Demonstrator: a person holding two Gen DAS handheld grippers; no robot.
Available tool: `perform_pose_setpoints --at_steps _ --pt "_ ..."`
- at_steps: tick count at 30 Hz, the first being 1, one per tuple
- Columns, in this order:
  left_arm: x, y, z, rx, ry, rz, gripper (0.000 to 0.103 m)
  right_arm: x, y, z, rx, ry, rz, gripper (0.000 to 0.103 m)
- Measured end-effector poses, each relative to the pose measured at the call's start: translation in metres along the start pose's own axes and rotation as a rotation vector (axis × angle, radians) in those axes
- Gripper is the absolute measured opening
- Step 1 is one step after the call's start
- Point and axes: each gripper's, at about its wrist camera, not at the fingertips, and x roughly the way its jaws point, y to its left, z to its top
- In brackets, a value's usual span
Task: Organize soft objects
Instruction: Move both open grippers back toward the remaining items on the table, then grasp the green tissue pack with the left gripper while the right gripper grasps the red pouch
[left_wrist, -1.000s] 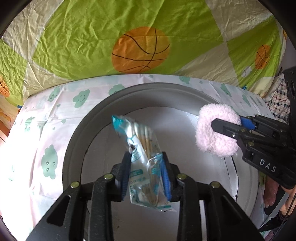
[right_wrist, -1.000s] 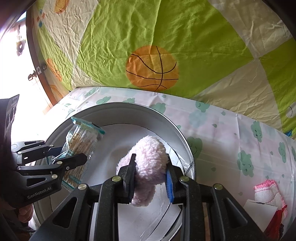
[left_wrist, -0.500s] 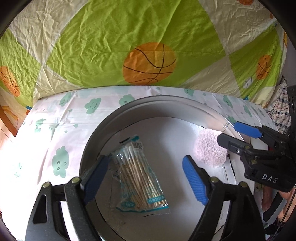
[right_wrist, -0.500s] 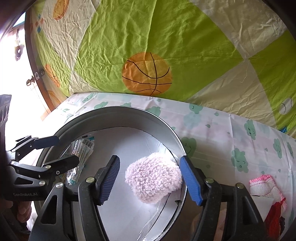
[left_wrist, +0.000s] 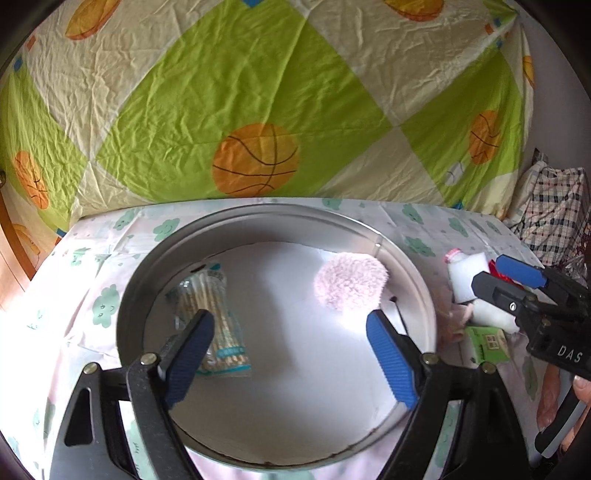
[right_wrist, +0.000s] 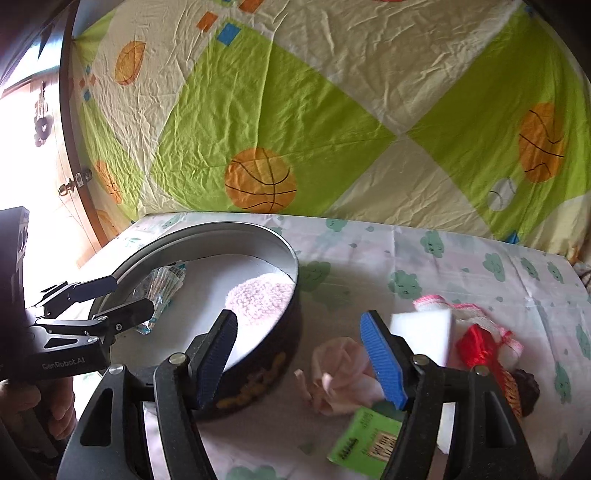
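The right gripper (right_wrist: 299, 358), wide and empty, was nearer the loose soft items (right_wrist: 343, 376) by the pan (right_wrist: 291, 258) toward the surface's right edge.

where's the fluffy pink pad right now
The fluffy pink pad lies inside the round metal tin, against its right wall in the left wrist view.

Bright daylight, blown-out left edge, fisheye warping

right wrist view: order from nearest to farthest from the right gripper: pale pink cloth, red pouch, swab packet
1. pale pink cloth, on the table just beyond the right gripper.
2. red pouch, off to the right.
3. swab packet, far left inside the round tin.
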Motion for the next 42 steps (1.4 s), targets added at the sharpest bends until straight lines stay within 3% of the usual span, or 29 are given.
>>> perform_pose_setpoints --at_steps 4,8,11,13,16,19,26,31,32,33,34,36,38,42 --pt "-0.007 -0.048 -0.010 0.083 -0.023 -0.037 0.096 -0.036 -0.036 -0.018 0.046 -0.049 -0.072 0.075" --pt "-0.004 -0.090 -0.018 0.137 -0.004 -0.102 0.097 -0.063 -0.074 -0.033 0.110 -0.084 -0.153 0.076" --pt "0.003 -0.116 -0.024 0.152 0.032 -0.143 0.097 -0.071 -0.095 -0.043 0.140 -0.081 -0.197 0.077" --pt "0.004 -0.133 -0.028 0.184 0.015 -0.108 0.103 -0.074 -0.106 -0.050 0.153 -0.074 -0.217 0.077" --pt "0.010 -0.153 -0.034 0.202 0.060 -0.146 0.103 -0.075 -0.120 -0.061 0.172 -0.064 -0.250 0.077" --pt "0.012 -0.169 -0.039 0.229 0.062 -0.144 0.103 -0.076 -0.132 -0.069 0.203 -0.065 -0.252 0.077" --pt "0.039 -0.195 -0.047 0.233 0.148 -0.180 0.103 -0.076 -0.148 -0.080 0.246 -0.071 -0.258 0.077" --pt "0.054 -0.204 -0.048 0.248 0.199 -0.167 0.102 -0.074 -0.151 -0.083 0.253 -0.067 -0.257 0.077" --pt "0.058 -0.205 -0.047 0.246 0.216 -0.171 0.102 -0.074 -0.151 -0.083 0.255 -0.068 -0.255 0.077" --pt "0.061 -0.204 -0.047 0.238 0.231 -0.171 0.095 -0.075 -0.151 -0.083 0.257 -0.074 -0.253 0.077" --pt "0.065 -0.202 -0.048 0.229 0.249 -0.179 0.076 -0.075 -0.151 -0.083 0.259 -0.078 -0.251 0.077" --pt "0.065 -0.201 -0.048 0.225 0.247 -0.195 0.069 -0.074 -0.151 -0.082 0.259 -0.084 -0.247 0.077" --pt "0.061 -0.200 -0.049 0.230 0.235 -0.212 0.068 -0.073 -0.151 -0.081 0.260 -0.089 -0.242 0.077" --pt "0.044 -0.189 -0.046 0.195 0.130 -0.220 0.068 -0.069 -0.146 -0.076 0.246 -0.100 -0.229 0.077"
